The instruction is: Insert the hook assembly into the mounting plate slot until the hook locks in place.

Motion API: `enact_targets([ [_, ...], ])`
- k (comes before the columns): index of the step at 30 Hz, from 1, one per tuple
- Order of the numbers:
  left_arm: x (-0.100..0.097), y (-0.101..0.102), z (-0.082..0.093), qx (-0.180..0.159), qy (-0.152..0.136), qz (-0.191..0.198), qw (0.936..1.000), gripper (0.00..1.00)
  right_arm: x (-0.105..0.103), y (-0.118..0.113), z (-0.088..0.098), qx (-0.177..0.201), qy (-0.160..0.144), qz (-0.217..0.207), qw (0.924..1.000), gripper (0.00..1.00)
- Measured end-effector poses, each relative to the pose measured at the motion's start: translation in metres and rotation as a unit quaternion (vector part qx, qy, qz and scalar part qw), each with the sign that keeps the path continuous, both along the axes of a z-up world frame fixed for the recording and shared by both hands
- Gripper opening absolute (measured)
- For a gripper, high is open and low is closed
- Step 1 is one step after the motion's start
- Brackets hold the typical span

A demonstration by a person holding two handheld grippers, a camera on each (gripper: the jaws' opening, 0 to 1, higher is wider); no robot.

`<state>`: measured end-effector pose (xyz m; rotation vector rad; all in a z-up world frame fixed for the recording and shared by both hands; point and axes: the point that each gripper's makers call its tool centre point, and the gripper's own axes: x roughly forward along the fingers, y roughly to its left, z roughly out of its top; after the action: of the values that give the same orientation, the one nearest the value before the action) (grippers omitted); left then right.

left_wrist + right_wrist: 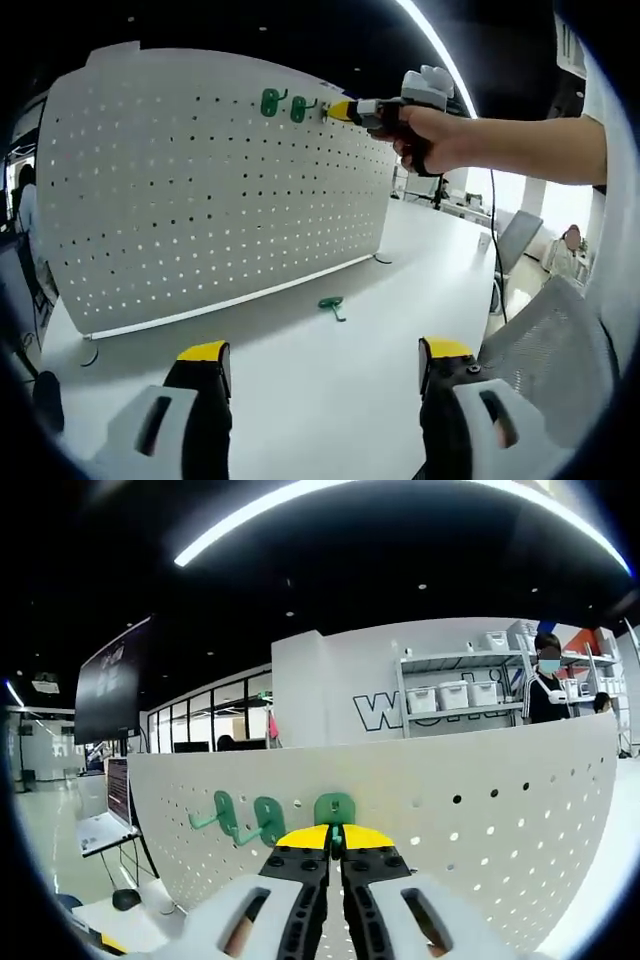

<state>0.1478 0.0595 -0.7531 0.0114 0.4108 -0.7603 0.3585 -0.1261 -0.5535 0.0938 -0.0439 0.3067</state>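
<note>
White perforated pegboard (215, 190) stands upright on the pale worktop (330, 380), its far end curving out of the left gripper view. In the right gripper view the same pegboard (480, 810) spans the frame, and its lower edge is cut off behind the gripper body. On the wall beyond it, large dark lettering is partly hidden by a shelf rack (460, 695); only "W" and part of a second letter can be read. A person (545, 685) stands behind the board, visible from the chest up.

Right gripper (345, 110), held in a hand (435, 140), reaches the board's upper edge in the left gripper view. From its own camera the right gripper (336, 840) shows yellow-tipped jaws pressed nearly together on the stem of a green hook (334, 810), whose back plate lies against the board. The contact between hook and holes is hidden by the jaws. Two more green hooks (245, 818) hang just beside it on the board.

Left gripper (325, 355) hovers over the worktop with jaws spread wide and nothing between them. A loose green hook (332, 305) lies on the worktop near the board's base.
</note>
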Motion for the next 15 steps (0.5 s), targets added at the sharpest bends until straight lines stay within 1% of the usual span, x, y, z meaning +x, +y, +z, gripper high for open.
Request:
enact_targets([
  [10, -0.0015, 0.0013, -0.0029, 0.000, 0.004, 0.001, 1.0000, 0.78, 0.0017, 0.0011, -0.0004, -0.002, -0.001, -0.004, 1.0000, 0.00],
  [15, -0.0014, 0.0014, -0.0037, 0.000, 0.006, 0.002, 1.0000, 0.78, 0.0023, 0.0023, -0.0003, -0.004, -0.003, -0.020, 0.9998, 0.00],
])
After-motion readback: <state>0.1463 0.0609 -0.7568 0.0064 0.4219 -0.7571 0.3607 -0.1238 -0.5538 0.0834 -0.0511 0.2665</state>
